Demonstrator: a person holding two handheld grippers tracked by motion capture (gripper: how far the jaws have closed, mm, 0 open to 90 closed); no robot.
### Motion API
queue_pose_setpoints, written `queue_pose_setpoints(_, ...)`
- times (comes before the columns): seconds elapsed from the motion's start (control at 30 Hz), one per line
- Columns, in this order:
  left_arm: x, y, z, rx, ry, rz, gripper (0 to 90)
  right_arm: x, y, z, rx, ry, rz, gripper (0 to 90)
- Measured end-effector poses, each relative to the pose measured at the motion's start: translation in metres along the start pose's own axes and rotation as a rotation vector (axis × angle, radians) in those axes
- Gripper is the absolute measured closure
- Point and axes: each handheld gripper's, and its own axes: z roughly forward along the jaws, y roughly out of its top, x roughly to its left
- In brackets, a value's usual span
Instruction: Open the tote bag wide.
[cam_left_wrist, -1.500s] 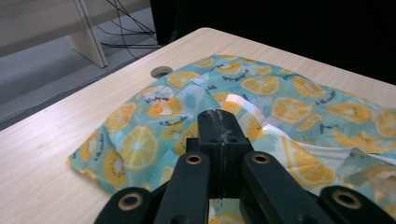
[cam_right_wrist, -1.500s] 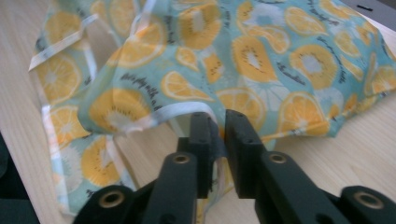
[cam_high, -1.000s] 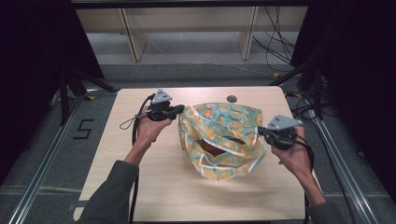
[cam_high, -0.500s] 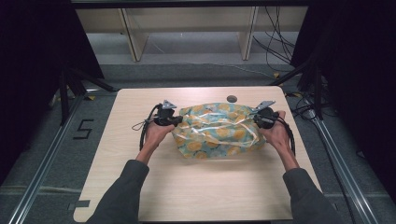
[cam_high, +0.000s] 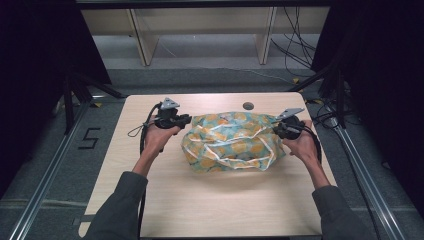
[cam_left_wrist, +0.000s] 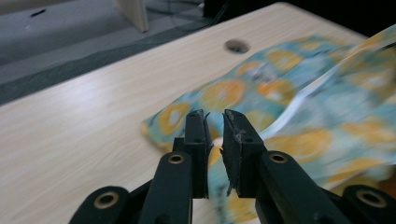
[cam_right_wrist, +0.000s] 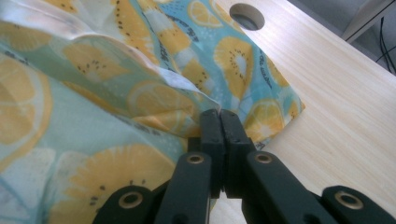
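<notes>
Cloth (cam_high: 231, 141) lies bunched on worktop (cam_high: 210, 200); right claw (cam_right_wrist: 219, 114) clamps its right edge, left claw (cam_left_wrist: 214, 116) just parted narrowly at its left edge, pads off it

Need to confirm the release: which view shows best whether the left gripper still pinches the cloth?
The left gripper view: the left gripper has just been opening, a slim gap between its pads, the cloth beyond them. The high view shows it beside the cloth's edge, too small to judge.

We wear grey sleeves (cam_high: 120, 210); our black grippers (cam_left_wrist: 214, 116) carry brass-ringed screws (cam_left_wrist: 176, 158), grey three-cornered plates (cam_high: 170, 103) and black cables (cam_high: 143, 134).
</notes>
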Motion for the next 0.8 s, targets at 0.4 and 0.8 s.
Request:
queue_pose_setpoints(0.4, -0.076, 0.004, 0.026, 0.2, -0.25, 0.274, 43.7, 0.004, 0.001, -0.001, -0.013, 0.004, -0.011, 90.0)
queue_pose_setpoints(0.8, -0.081, -0.01, 0.076, 0.283, -0.136, 0.39, 43.7, 0.009, 0.003, -0.001, -0.02, 0.013, -0.03, 90.0)
